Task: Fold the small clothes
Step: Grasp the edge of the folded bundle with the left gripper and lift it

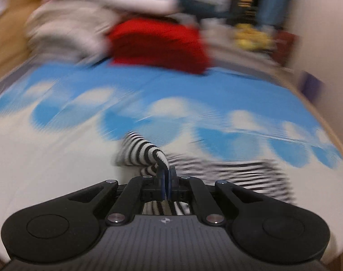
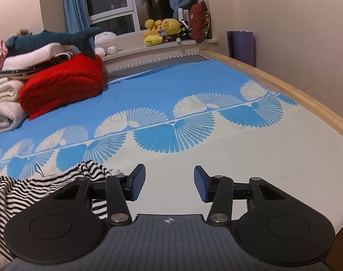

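Pinching only a narrow fold of the striped garment [image 1: 149,151], our left tool [image 1: 168,176] has its jaws clamped hard together on the cloth, and that thin bite is the first thing we worry about: the black-and-white knit bunches just ahead of the pads while the rest trails off toward the right over the pale part of the bed sheet [image 1: 58,169], so a quick pull could drag the fabric out of the grip. The left wrist view is heavily smeared, which we read as fast motion, and a fast swing on a loose hold makes a slip likelier. Our right tool [image 2: 169,186] stands with its jaws apart and nothing between them, hovering over bare sheet; in its view the garment lies crumpled at the lower left, just beside the left finger [image 2: 137,185] and partly hidden behind the linkage. We judge that the fold is not yet formed. With one corner held and the other side free, the cloth may twist or double over unevenly. Reaching across with the right tool also risks catching a second layer, or the sheet itself. The red blanket [image 2: 63,88] and folded bedding lie well apart, so they pose little hazard.
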`<state>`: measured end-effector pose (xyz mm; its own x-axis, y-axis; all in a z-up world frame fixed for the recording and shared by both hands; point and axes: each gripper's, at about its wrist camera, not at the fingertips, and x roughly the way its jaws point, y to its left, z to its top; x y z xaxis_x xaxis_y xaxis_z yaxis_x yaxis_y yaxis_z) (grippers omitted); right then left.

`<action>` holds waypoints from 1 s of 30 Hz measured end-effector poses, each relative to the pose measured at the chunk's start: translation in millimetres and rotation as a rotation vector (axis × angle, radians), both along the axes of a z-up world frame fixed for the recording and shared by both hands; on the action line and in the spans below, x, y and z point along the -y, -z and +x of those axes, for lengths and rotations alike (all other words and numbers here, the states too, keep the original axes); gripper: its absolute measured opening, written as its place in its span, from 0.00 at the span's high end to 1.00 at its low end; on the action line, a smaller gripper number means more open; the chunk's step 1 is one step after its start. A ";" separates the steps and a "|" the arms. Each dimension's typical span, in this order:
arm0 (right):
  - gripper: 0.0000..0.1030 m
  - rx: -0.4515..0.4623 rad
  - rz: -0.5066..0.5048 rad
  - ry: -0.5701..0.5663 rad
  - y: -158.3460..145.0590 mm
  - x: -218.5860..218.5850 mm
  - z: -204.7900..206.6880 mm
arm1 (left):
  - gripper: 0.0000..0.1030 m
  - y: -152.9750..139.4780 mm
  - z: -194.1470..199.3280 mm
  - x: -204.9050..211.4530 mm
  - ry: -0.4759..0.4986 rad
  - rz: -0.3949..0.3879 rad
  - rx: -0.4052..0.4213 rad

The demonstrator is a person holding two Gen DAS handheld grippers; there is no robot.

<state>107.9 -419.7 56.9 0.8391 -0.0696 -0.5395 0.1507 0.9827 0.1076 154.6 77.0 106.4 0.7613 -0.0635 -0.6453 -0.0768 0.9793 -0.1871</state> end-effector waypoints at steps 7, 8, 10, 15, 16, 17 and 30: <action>0.52 0.045 0.017 0.005 -6.2 22.6 -9.4 | 0.98 -16.1 -17.2 204.6 0.487 0.030 0.104; 0.52 0.051 0.018 0.006 -6.9 26.3 -11.1 | 0.97 -8.8 -18.8 228.4 0.547 0.027 0.073; 0.52 0.060 0.026 0.011 -7.8 33.7 -13.9 | 0.92 13.4 -12.7 264.5 0.674 0.006 -0.077; 0.52 0.063 0.109 0.024 -7.1 50.3 -15.4 | 0.92 14.6 -5.9 250.8 0.732 0.001 -0.138; 0.54 0.064 0.123 0.025 -6.6 50.8 -15.1 | 0.92 9.6 -4.0 236.8 0.721 -0.024 -0.135; 0.62 0.064 0.136 0.023 -6.2 51.1 -14.0 | 0.92 4.3 -0.1 219.5 0.701 -0.035 -0.129; 0.51 -0.309 0.257 -0.242 44.7 -16.1 53.2 | 0.80 43.9 45.1 100.4 0.457 0.096 -0.178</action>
<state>161.1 -403.6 12.2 0.6122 0.2769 -0.7406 -0.0163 0.9409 0.3383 199.8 -23.4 62.5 0.5468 -0.2989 -0.7821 0.3415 0.9325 -0.1176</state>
